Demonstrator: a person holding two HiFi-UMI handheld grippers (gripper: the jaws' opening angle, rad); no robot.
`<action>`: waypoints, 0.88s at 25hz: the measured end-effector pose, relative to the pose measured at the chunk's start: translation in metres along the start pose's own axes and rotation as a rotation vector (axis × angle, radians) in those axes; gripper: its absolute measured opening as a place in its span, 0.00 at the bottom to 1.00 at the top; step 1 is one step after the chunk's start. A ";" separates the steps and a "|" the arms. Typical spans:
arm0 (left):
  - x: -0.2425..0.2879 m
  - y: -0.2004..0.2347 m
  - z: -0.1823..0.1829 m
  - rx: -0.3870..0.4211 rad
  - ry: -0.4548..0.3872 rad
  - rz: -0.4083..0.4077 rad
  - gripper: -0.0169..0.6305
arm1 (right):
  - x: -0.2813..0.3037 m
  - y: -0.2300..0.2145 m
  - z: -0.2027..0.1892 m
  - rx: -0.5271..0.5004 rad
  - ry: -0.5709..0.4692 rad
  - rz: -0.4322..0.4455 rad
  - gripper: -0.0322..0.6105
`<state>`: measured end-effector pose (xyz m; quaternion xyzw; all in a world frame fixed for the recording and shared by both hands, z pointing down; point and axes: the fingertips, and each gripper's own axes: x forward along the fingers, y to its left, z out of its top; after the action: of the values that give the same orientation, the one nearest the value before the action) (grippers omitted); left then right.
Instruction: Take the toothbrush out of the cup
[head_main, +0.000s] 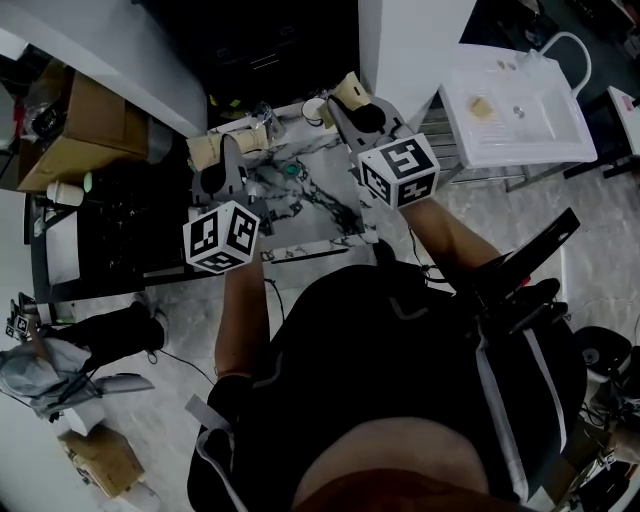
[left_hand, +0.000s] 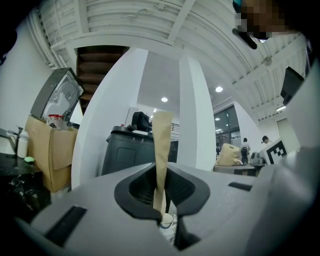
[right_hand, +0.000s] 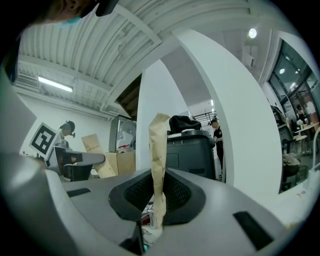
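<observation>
Both grippers point level, away from the body, on bare outstretched forearms. The left gripper (left_hand: 162, 130) sits centre left in the head view and the right gripper (right_hand: 159, 130) higher and to its right, each with its jaws pressed together into one tan, crinkled, tape-wrapped strip with nothing between them (the housings are matte grey plastic with a mesh-textured hollow). Beneath them lies the table (head_main: 320, 215), pale marble with dark veins, and the cup (left_hand: 167, 220) shows only as a small white round rim low in the left gripper view, under the closed jaws; the toothbrush cannot be made out.
</observation>
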<state>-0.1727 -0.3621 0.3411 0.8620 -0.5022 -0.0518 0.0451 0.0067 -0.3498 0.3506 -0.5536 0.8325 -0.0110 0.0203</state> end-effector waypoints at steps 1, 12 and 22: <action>-0.003 -0.001 0.001 0.005 -0.003 -0.003 0.08 | 0.000 0.002 0.001 -0.002 -0.002 0.002 0.13; -0.019 -0.006 -0.002 -0.004 -0.001 -0.001 0.07 | -0.002 0.008 0.004 -0.005 0.006 0.002 0.13; -0.021 -0.013 -0.010 -0.022 0.013 -0.012 0.07 | -0.001 0.003 0.003 -0.019 0.017 -0.011 0.13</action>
<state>-0.1703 -0.3375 0.3504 0.8649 -0.4959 -0.0520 0.0578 0.0046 -0.3475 0.3475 -0.5580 0.8298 -0.0077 0.0077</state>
